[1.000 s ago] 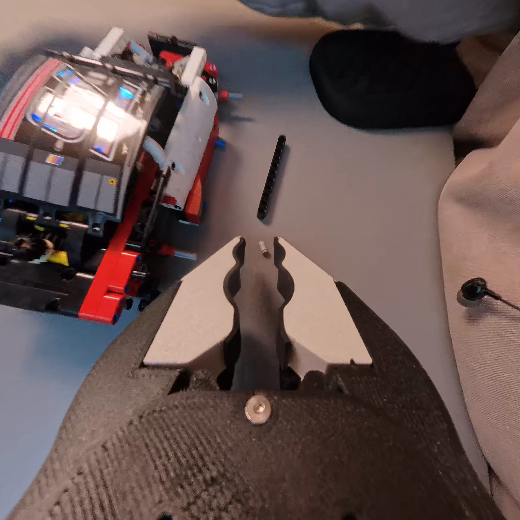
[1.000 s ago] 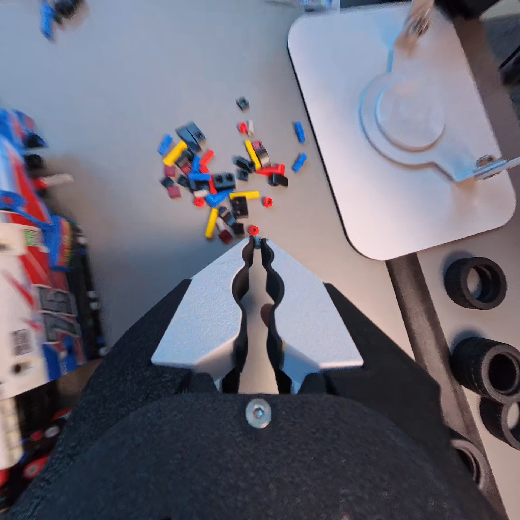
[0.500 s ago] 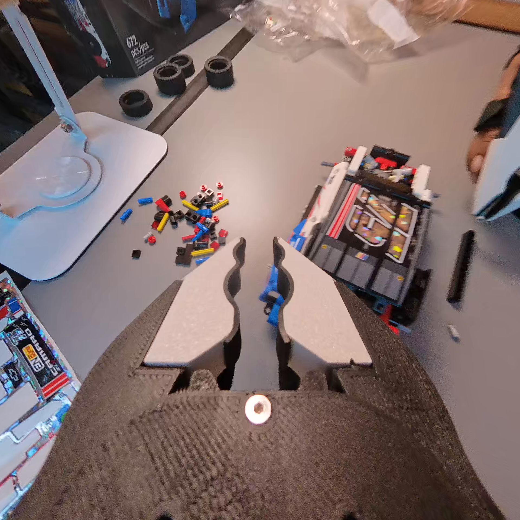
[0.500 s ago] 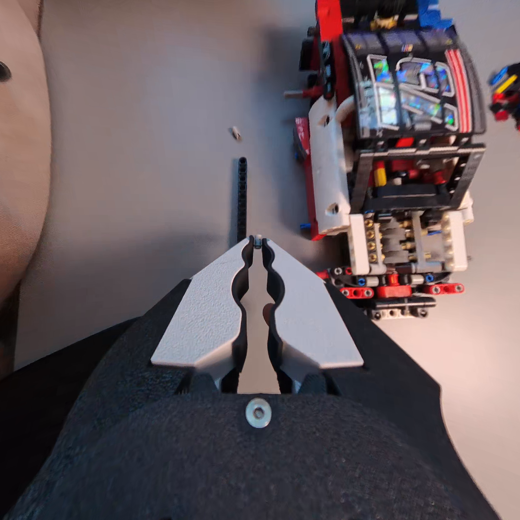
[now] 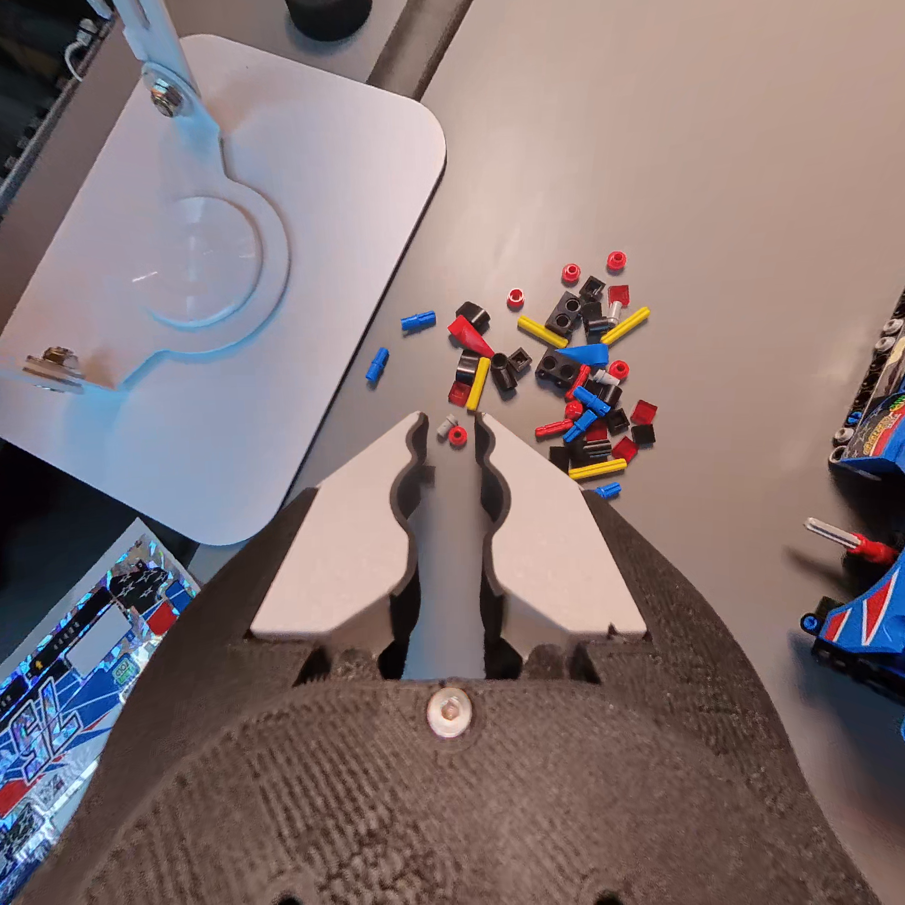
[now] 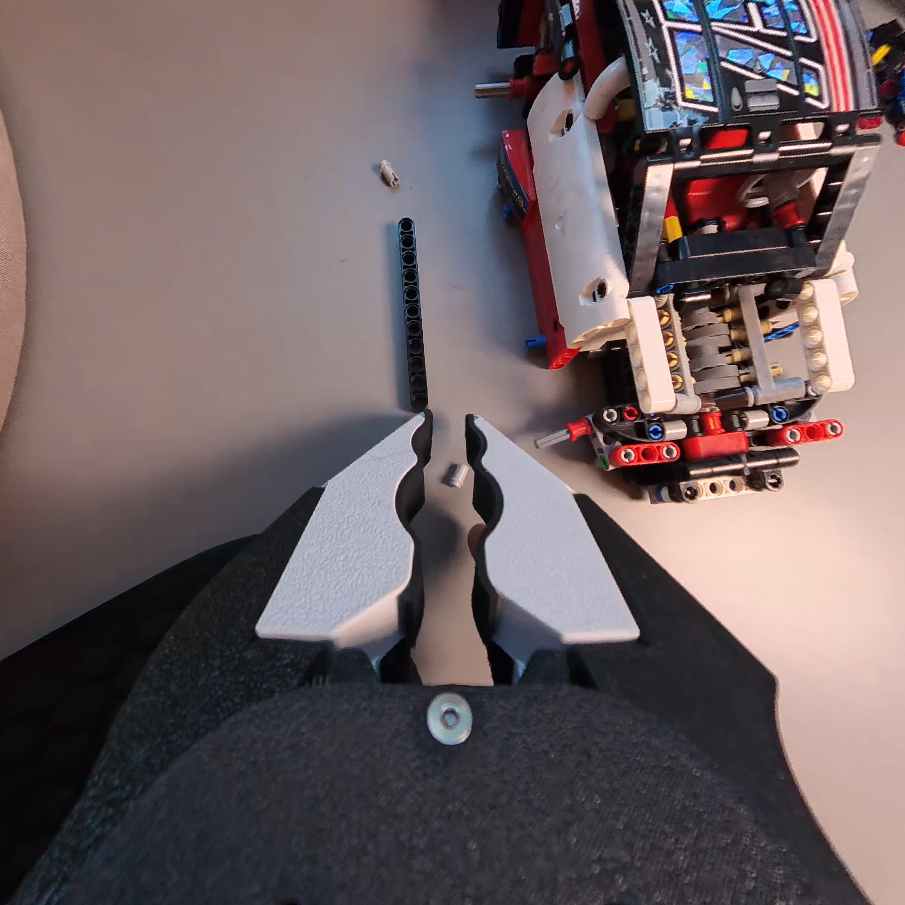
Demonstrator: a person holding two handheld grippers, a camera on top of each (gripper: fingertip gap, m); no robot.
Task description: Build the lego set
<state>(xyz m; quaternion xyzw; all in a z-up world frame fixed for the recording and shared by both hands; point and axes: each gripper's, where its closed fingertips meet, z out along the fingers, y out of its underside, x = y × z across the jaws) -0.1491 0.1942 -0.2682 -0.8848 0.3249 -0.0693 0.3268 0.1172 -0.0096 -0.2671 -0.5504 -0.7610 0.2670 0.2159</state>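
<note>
Right tool point(image 6: 448, 416) (parted) — black beam point(image 6: 412, 313) ahead.

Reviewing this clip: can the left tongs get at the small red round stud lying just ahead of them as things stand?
Probably yes. The left tongs are open, and the small red round stud lies on bare grey table between their tips. Only a tiny grey pin lies close beside it and might get pinched too.

A matte grey table point(image 6: 196, 245) carries a long black holed beam point(image 6: 412, 313) at twelve o'clock, a partly built red-white-black brick car point(image 6: 685, 245) at two, and a scatter of small coloured plastic pieces point(image 5: 563, 372).
</note>
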